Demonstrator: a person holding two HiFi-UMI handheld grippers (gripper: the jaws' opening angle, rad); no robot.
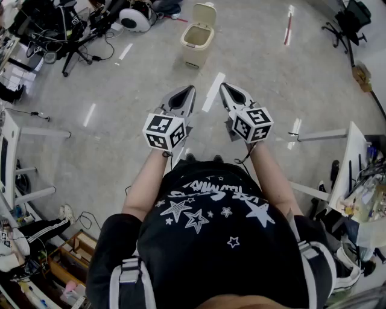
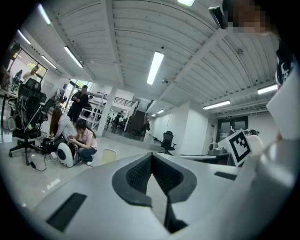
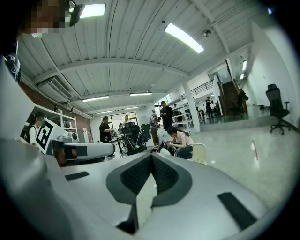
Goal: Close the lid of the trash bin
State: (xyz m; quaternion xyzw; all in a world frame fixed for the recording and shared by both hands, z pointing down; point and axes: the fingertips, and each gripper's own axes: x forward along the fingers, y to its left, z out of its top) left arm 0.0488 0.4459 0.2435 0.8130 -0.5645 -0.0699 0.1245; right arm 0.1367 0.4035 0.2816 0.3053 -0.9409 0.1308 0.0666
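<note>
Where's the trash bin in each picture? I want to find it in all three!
Head view: bin at top middle, lid up.
Left gripper view: bin low, left of middle.
Right gripper view: bin right of middle.
Landmark: the person in pink crouches left of the bin in both gripper views, and the white round machine sits left of it in the head and left gripper views.

forearms [image 1: 145, 181] held out toward 12 o'clock; left gripper [image 1: 188, 90] angles toward 1 o'clock, right gripper [image 1: 224, 86] toward 11, jaws together, empty.
</note>
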